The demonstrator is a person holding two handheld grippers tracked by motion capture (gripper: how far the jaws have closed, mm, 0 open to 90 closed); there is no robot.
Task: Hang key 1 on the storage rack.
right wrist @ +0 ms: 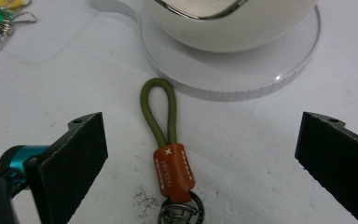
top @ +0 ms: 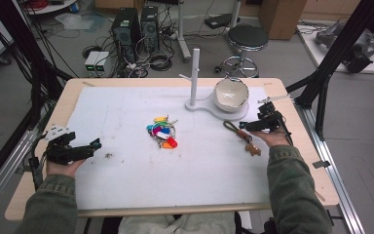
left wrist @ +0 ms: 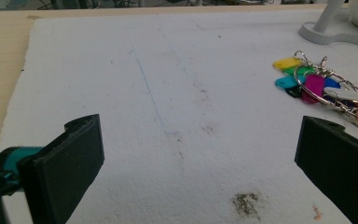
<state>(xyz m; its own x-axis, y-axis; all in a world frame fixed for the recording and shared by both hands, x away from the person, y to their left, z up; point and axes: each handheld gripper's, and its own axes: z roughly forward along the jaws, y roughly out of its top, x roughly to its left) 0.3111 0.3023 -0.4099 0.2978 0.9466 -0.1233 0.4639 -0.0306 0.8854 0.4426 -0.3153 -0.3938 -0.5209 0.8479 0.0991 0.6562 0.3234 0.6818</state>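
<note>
On the right side of the bench [top: 292, 161], the right claw [top: 251, 126] hovers with its jaws spread wide, one on either side of an olive cord keychain [right wrist: 164, 122] that lies flat on the white mat [top: 126, 122]. From the right gripper view, the cord loop points toward the round white stand base [right wrist: 261, 70], just short of its rim; an orange leather tab [right wrist: 173, 171] binds the cord ends, with a dark metal ring [right wrist: 182, 214] below it. Neither jaw touches the keychain. A white bowl [top: 231, 95] sits on the stand base, beside an upright white post [top: 195, 75]. Near the mat's centre lies a bunch of coloured key tags [top: 162, 131] on metal rings, well apart from the keychain. At the left edge of the mat, the left claw [top: 91, 146] is likewise spread open and holds nothing, pointing across bare mat toward the key tags. Green sleeves [top: 53, 204] cover both forearms
</note>
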